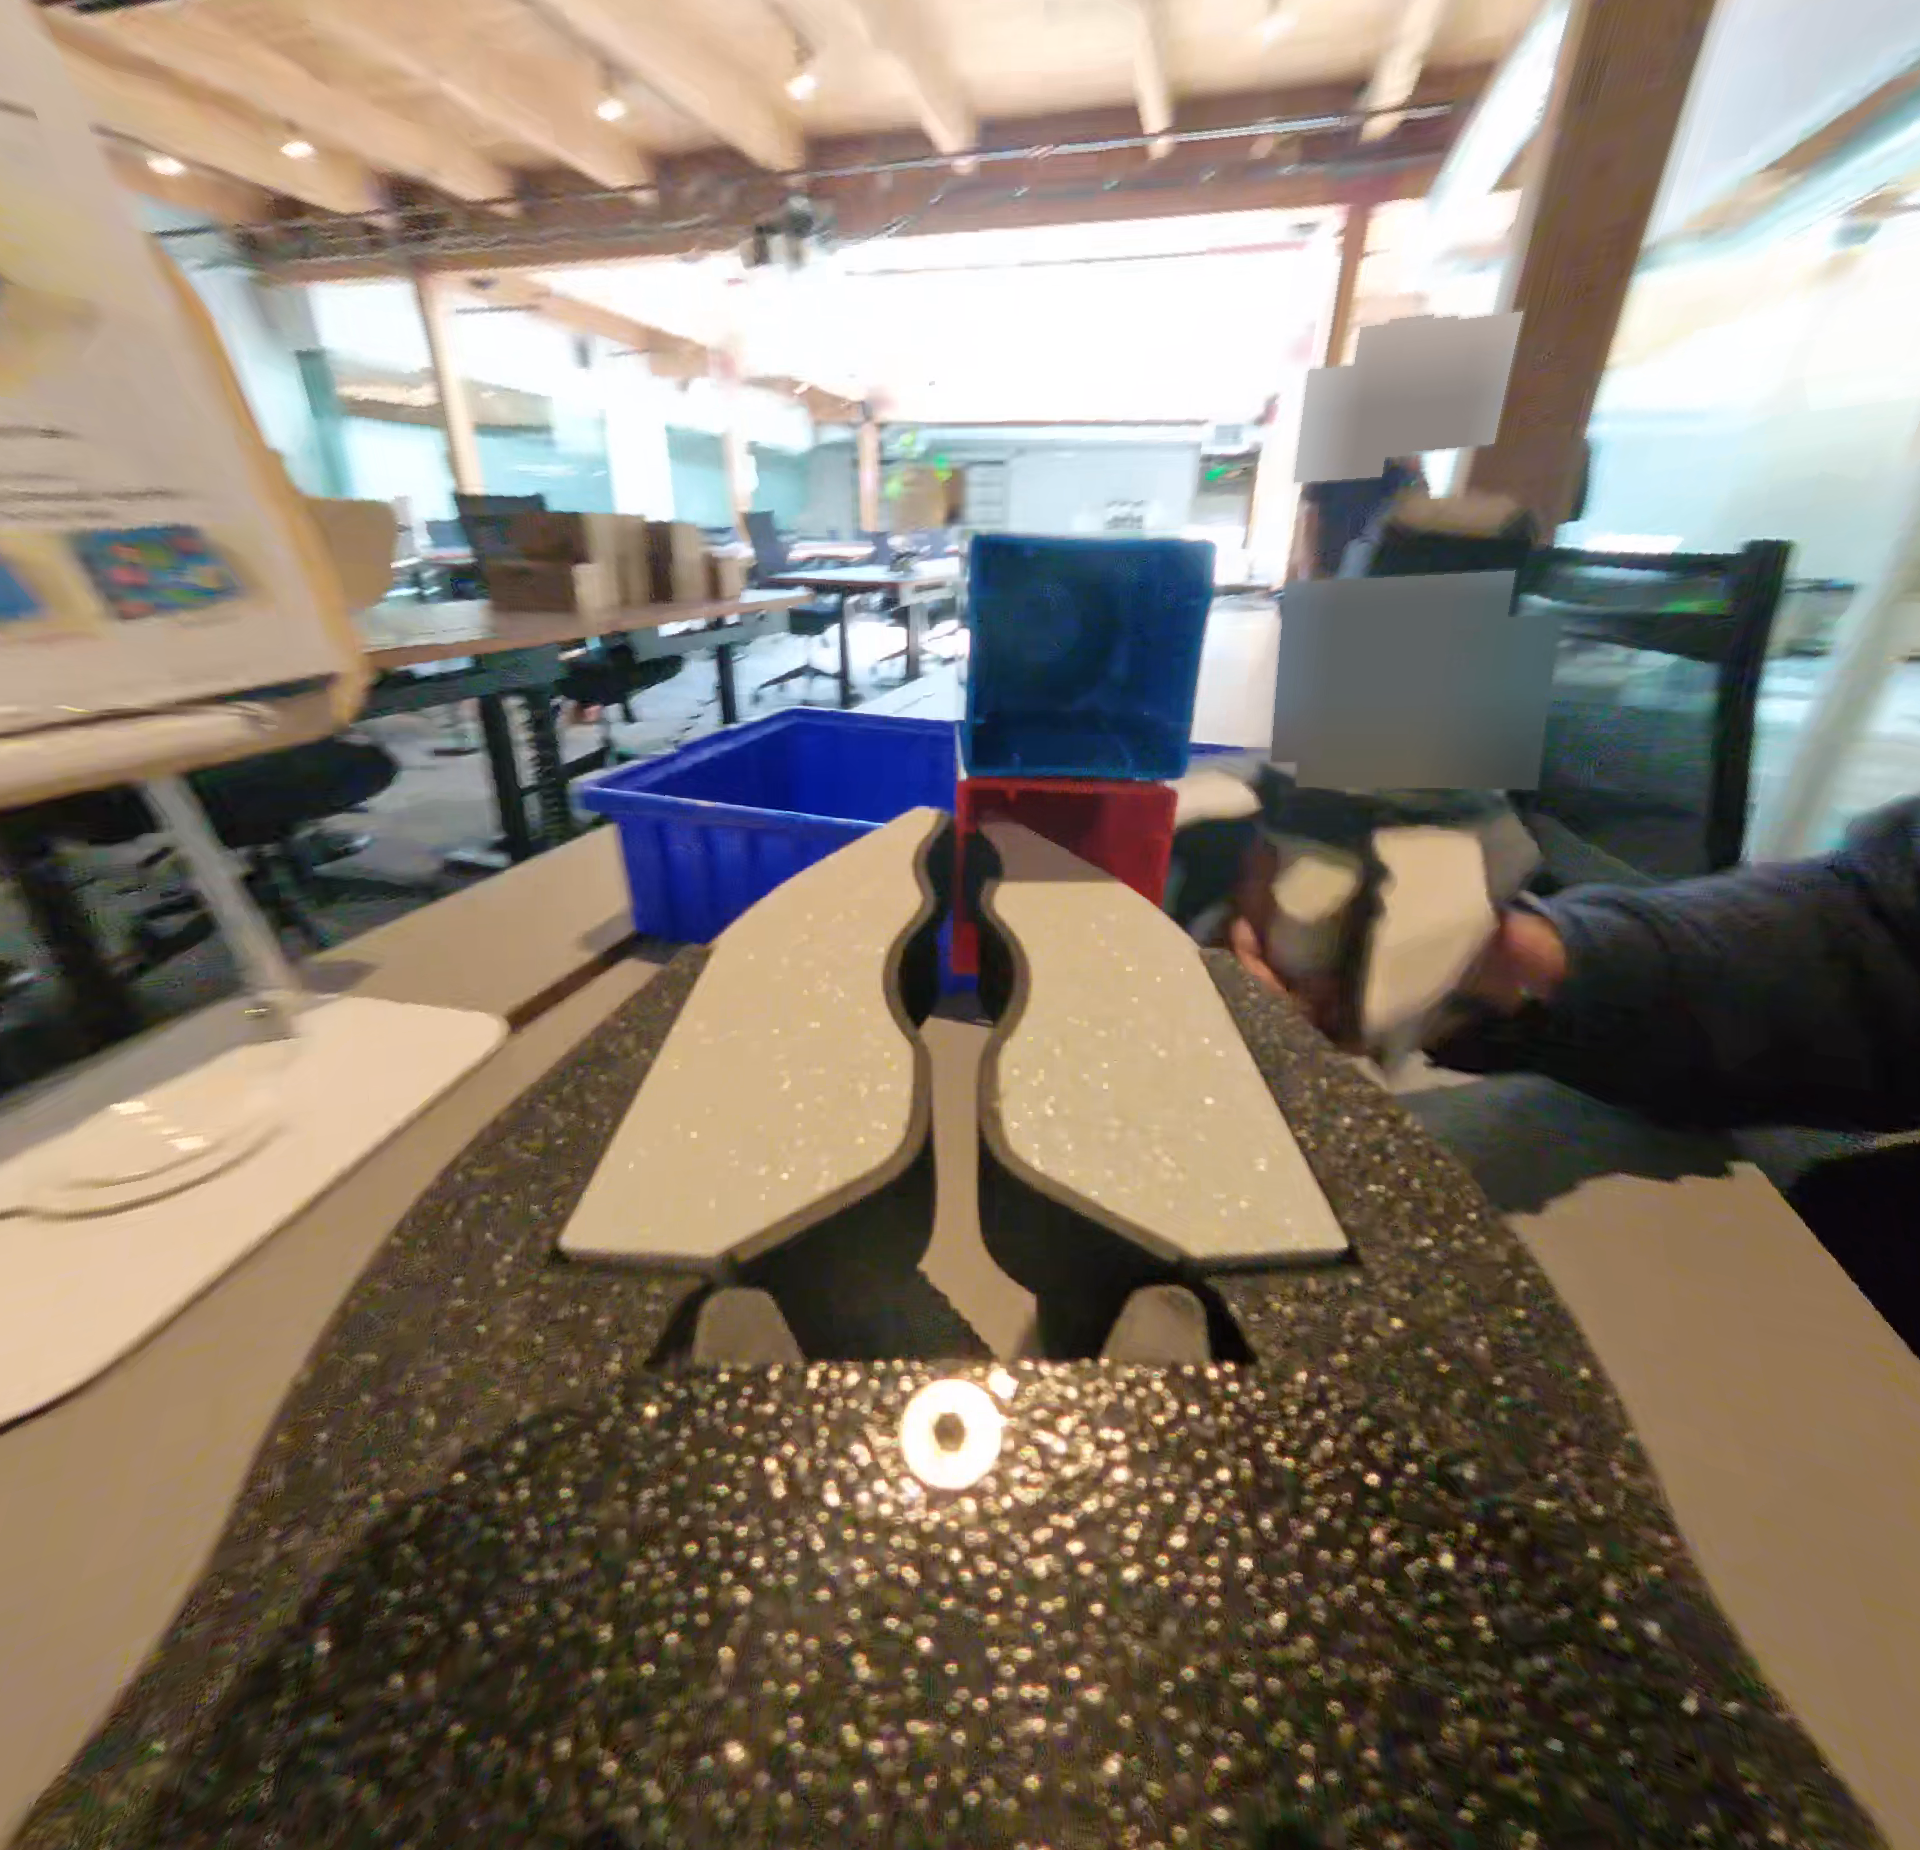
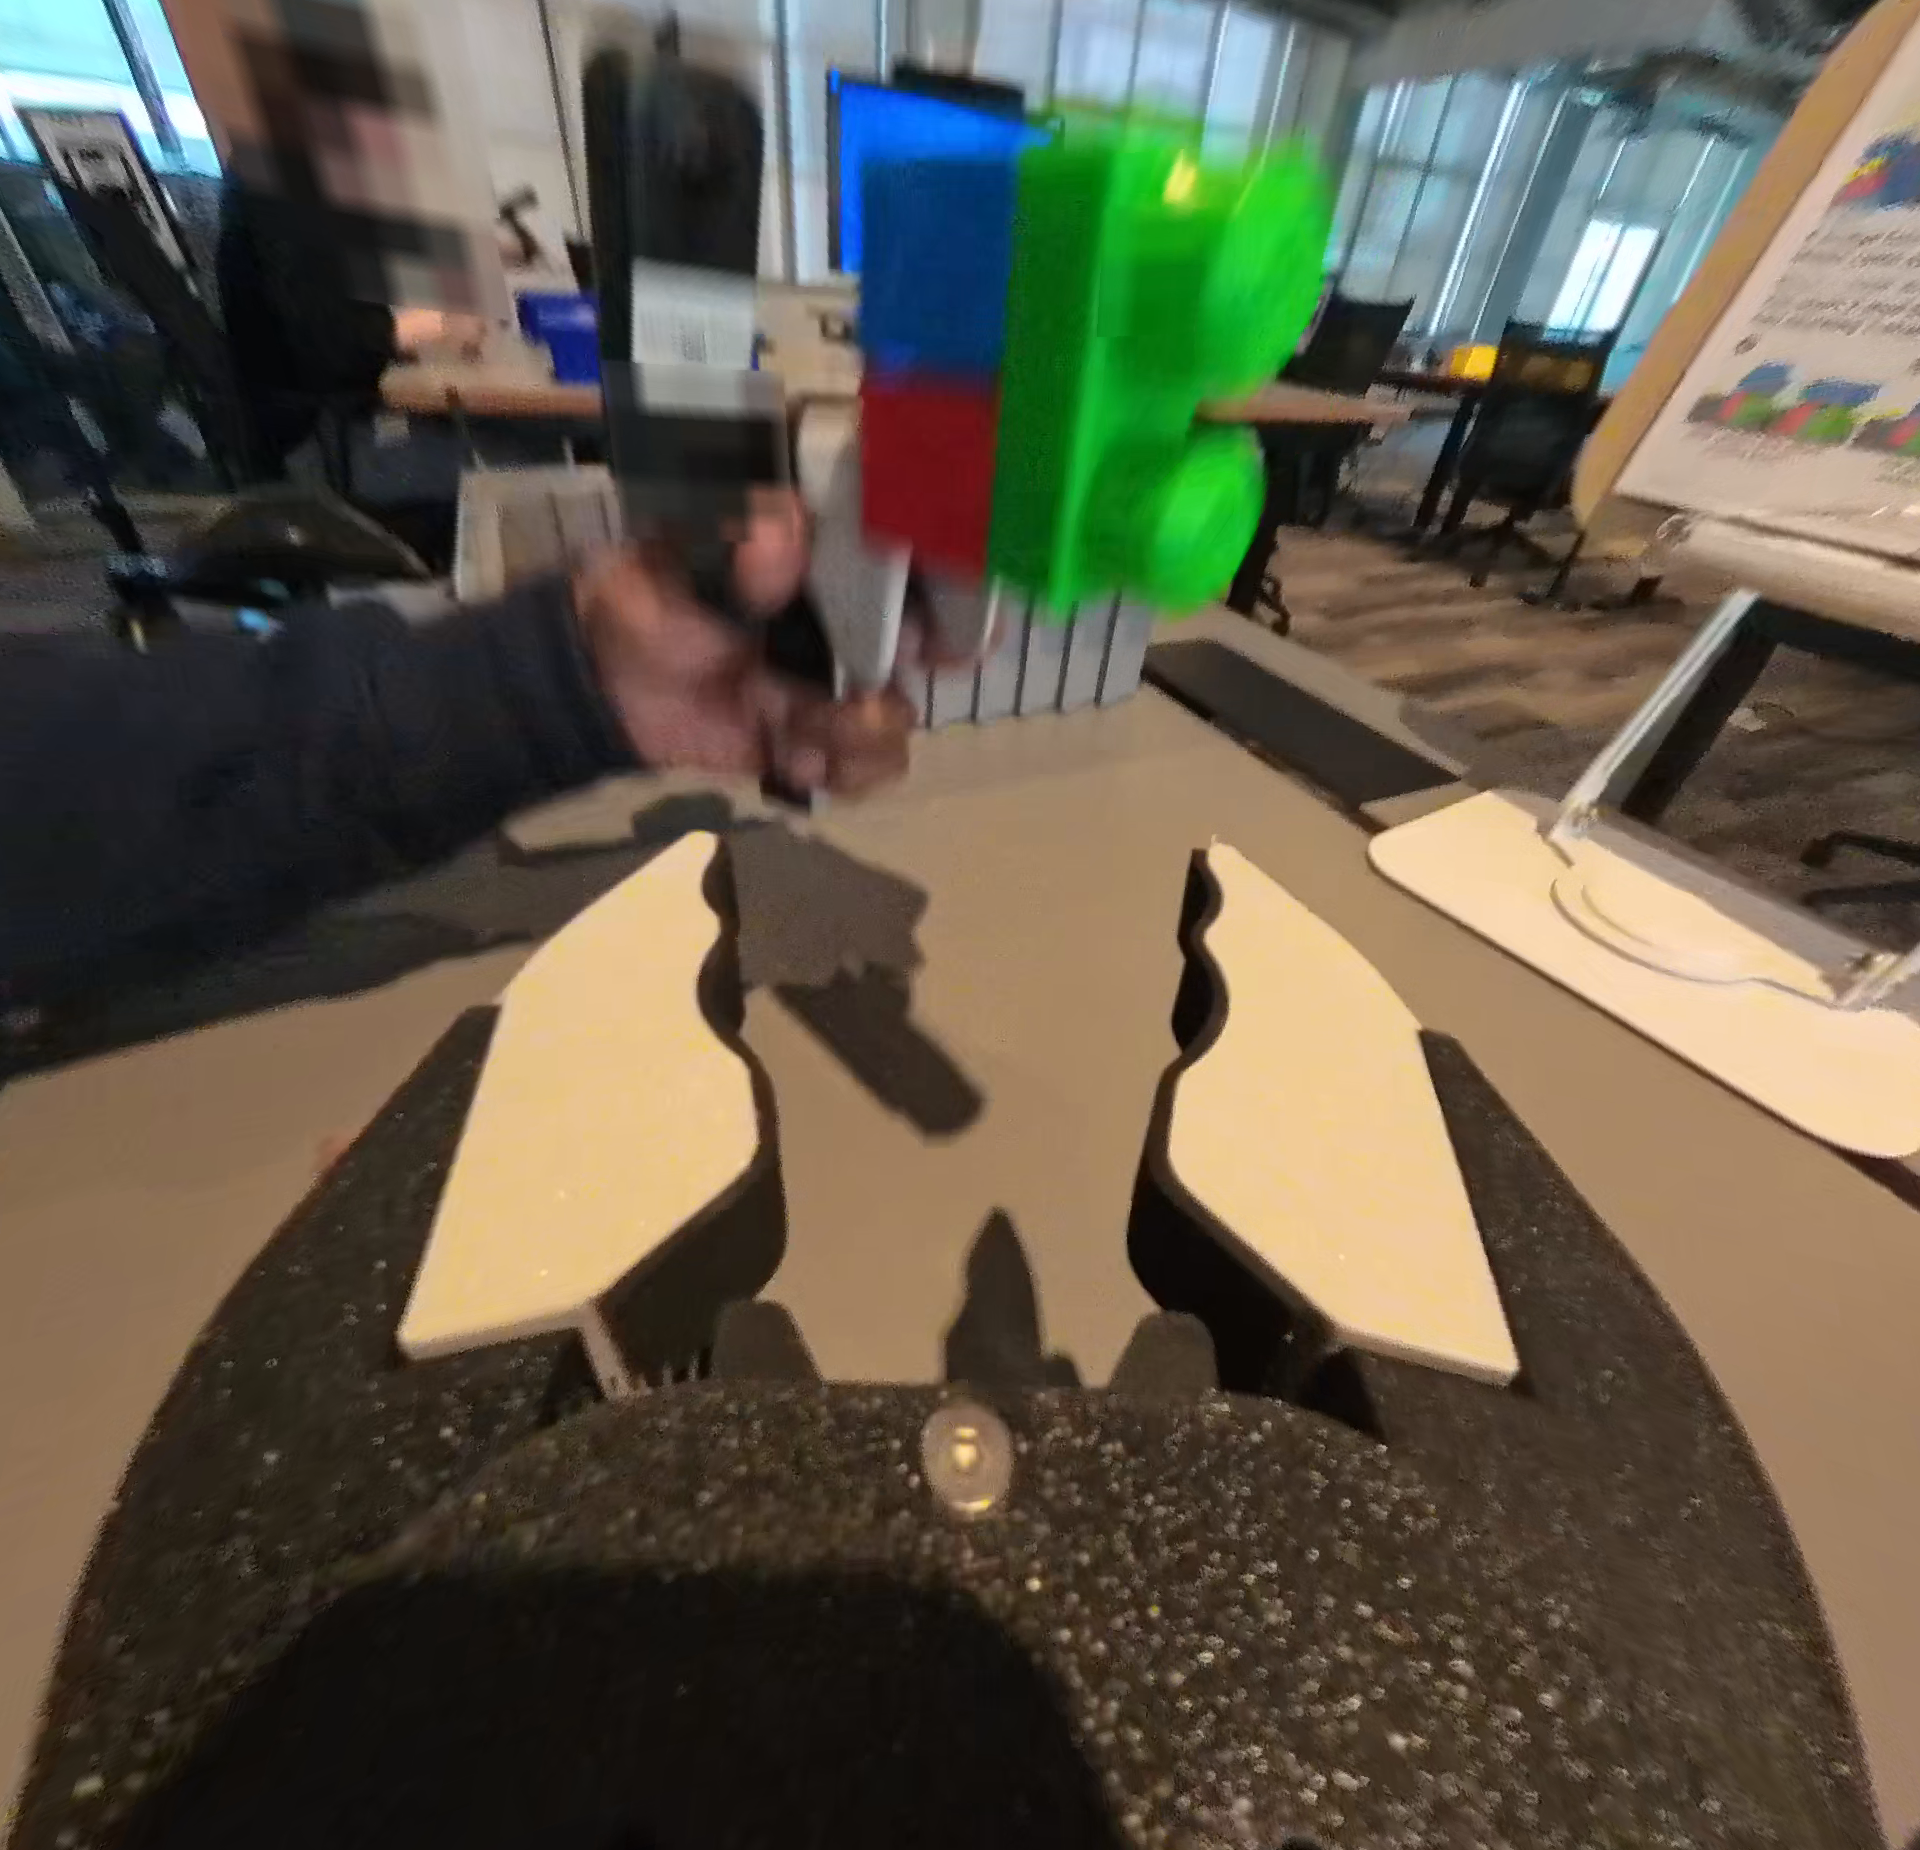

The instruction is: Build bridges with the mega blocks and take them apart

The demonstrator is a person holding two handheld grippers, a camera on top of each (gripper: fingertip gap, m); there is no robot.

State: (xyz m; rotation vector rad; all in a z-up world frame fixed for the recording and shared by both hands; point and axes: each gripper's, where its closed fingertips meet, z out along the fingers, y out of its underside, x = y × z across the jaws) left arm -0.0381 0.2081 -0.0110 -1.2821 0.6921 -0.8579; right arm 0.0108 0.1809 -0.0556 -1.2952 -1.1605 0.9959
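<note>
Left wrist view shows my left fingers [image 1: 961, 844] clamped on the red block [image 1: 1081, 832], with the blue block [image 1: 1086, 657] stacked against it. In the right wrist view this same small bridge hangs in the air above the desk [image 2: 1091, 927], and a long green block [image 2: 1101, 366] joins the two. My right fingers [image 2: 961, 865] are wide apart and hold nothing.

I judge the taking-apart step is in hand. Next, my right fingers should close on the green block and pull it off while the left holds firm.

A blue bin [image 1: 769, 813] waits behind. A tilted sheet [image 2: 1808, 325] on a stand carries printing and block pictures, too blurred to read; I see no brand.
</note>
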